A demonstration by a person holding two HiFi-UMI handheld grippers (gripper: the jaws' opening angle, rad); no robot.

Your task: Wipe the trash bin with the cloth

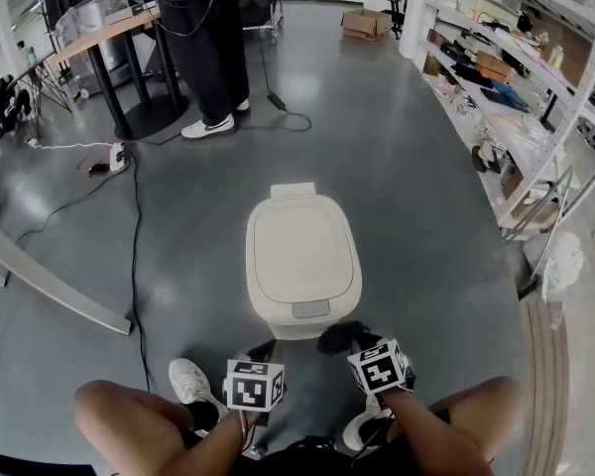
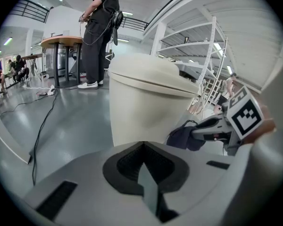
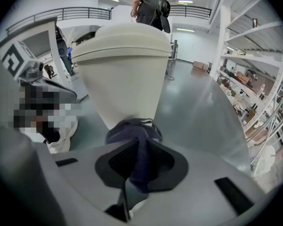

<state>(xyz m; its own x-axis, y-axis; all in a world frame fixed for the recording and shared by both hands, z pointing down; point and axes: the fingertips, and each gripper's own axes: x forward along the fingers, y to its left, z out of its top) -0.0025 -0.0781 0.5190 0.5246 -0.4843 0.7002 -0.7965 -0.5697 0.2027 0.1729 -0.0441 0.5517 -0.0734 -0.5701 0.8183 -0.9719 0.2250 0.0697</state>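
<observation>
A cream trash bin [image 1: 299, 261] with its lid down stands on the grey floor in front of me. It fills the middle of the left gripper view [image 2: 148, 98] and of the right gripper view [image 3: 125, 69]. My right gripper [image 1: 349, 339] is shut on a dark blue cloth [image 3: 134, 138], which hangs against the bin's near wall low down. The same cloth [image 2: 186, 136] shows in the left gripper view, held beside the bin. My left gripper [image 1: 263, 351] is shut with nothing in it, close to the bin's near left side.
A person in black [image 1: 210, 48] stands by a round-footed table [image 1: 129, 62] at the back left. Cables and a power strip [image 1: 114, 157] lie on the floor to the left. Shelving [image 1: 521, 97] runs along the right. My white shoes [image 1: 190, 380] are just behind the grippers.
</observation>
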